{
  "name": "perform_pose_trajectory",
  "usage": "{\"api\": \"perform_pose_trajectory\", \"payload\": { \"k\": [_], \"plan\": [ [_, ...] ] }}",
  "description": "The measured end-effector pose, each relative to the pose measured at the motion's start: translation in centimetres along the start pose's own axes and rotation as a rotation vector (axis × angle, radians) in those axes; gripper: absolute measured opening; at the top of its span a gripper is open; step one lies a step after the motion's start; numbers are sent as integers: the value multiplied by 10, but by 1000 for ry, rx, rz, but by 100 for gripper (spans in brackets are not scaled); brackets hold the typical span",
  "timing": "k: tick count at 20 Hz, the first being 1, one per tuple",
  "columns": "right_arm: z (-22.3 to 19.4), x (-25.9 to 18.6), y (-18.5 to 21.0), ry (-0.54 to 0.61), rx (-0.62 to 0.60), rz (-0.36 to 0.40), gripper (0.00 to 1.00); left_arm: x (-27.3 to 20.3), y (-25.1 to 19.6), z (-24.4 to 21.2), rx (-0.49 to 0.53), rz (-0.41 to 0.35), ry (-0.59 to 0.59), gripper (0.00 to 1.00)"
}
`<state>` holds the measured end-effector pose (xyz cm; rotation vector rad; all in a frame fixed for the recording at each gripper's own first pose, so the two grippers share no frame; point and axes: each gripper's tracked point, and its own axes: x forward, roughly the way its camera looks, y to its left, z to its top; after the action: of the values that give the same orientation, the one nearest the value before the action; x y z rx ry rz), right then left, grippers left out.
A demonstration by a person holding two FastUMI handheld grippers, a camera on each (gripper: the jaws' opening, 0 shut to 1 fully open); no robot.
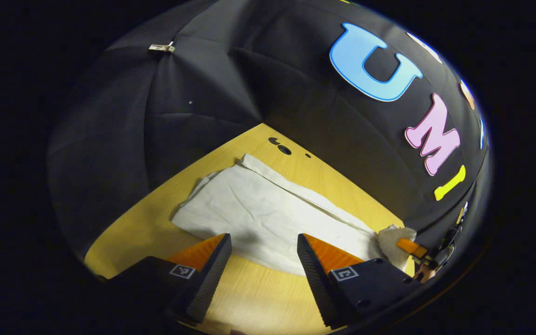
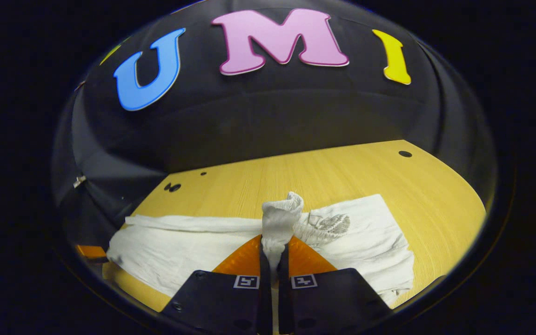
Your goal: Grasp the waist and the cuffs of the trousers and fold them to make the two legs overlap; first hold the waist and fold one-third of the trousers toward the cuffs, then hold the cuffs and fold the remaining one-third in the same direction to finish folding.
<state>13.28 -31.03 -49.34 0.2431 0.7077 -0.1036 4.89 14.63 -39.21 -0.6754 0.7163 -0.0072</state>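
White trousers [image 1: 268,209] lie flat along the yellow wooden table [image 1: 142,228], folded lengthwise. In the left gripper view my left gripper [image 1: 263,258] hovers open over the near edge of the cloth, with nothing between its fingers. Farther right in that view, the right gripper [image 1: 414,251] pinches a bunched end of the trousers. In the right gripper view my right gripper [image 2: 275,244] is shut on the gathered waist [image 2: 279,218], which stands lifted above the trousers [image 2: 179,246]. The left gripper [image 2: 89,251] peeks in at the left edge there.
Small dark holes [image 1: 279,146] mark the table near its far corner, and another hole [image 2: 405,153] sits at the far right. Black cloth walls close the booth behind the table [image 2: 342,172]. A metal clip [image 1: 162,47] hangs on the wall.
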Motion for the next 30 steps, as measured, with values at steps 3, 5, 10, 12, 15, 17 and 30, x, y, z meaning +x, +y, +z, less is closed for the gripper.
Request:
{"api": "perform_pose_trajectory", "payload": {
  "k": [3, 5, 10, 12, 15, 17, 30],
  "plan": [
    [-11, 11, -2, 67, -23, 28, 10, 0, 11, -2, -78, 25, 1, 90],
    [-17, 14, -2, 88, -39, 43, 12, -3, 14, -8, -160, 23, 19, 90],
    [-38, 18, -3, 167, -54, 120, 27, 0, 30, -20, -247, 64, 44, 90],
    [-40, 17, -4, 175, -56, 134, 31, 6, 31, -17, -249, 69, 34, 90],
    [-48, 16, 0, 194, -62, 156, 37, 18, 32, -11, -255, 79, 19, 82],
    [-50, 17, 3, 198, -81, 174, 39, 27, 35, -10, -248, 107, 21, 90],
    [-56, 12, 5, 224, -146, 260, 41, 92, 45, 23, -159, 420, 134, 46]
  ]
}}
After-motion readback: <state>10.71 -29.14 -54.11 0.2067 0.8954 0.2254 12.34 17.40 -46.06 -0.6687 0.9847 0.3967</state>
